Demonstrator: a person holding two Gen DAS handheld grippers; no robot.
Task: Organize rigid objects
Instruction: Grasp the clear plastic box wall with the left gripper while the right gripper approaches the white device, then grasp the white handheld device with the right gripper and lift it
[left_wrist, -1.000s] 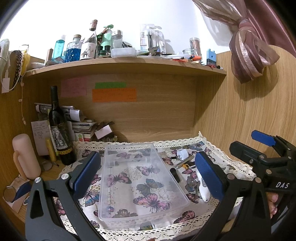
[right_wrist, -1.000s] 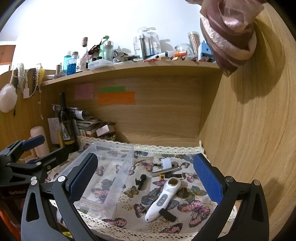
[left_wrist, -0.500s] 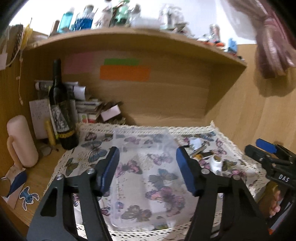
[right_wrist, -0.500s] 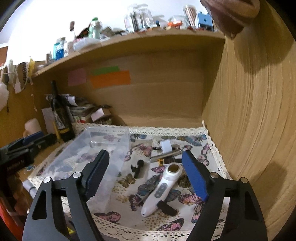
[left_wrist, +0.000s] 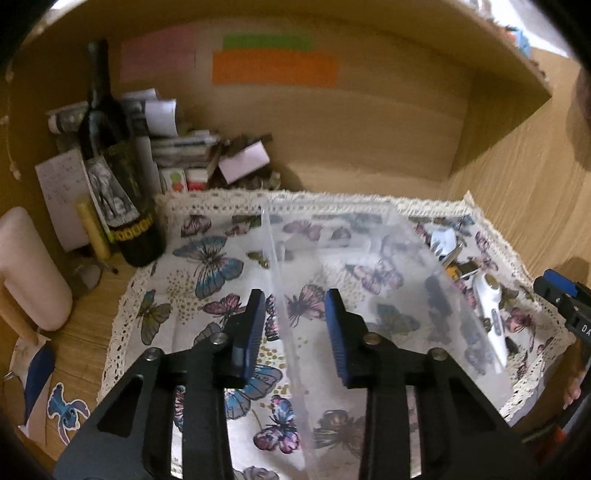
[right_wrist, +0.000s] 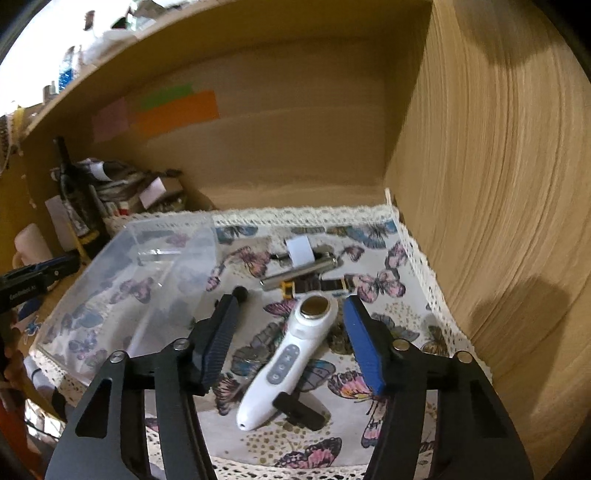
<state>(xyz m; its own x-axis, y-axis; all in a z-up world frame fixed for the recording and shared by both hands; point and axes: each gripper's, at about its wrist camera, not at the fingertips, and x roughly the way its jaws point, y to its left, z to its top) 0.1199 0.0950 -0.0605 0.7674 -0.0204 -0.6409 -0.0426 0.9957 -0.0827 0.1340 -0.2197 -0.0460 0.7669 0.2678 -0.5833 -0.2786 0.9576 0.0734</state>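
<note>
We judge this the reach step: left gripper (left_wrist: 295, 328) closing astride the bin (left_wrist: 369, 295) wall, right gripper (right_wrist: 291, 339) closing around the wand (right_wrist: 288, 362) on the cloth (right_wrist: 388, 258), neither gripping yet; next, clamp squarely.

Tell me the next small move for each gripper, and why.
Probably finish closing: the left gripper straddles the clear bin's left wall, the right gripper brackets the white handheld device. Both jaws are closing; neither pad touches yet.

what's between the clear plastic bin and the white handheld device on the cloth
In the right wrist view, a small black stick-shaped piece lies on the butterfly cloth between the clear plastic bin and the white handheld device.
</note>
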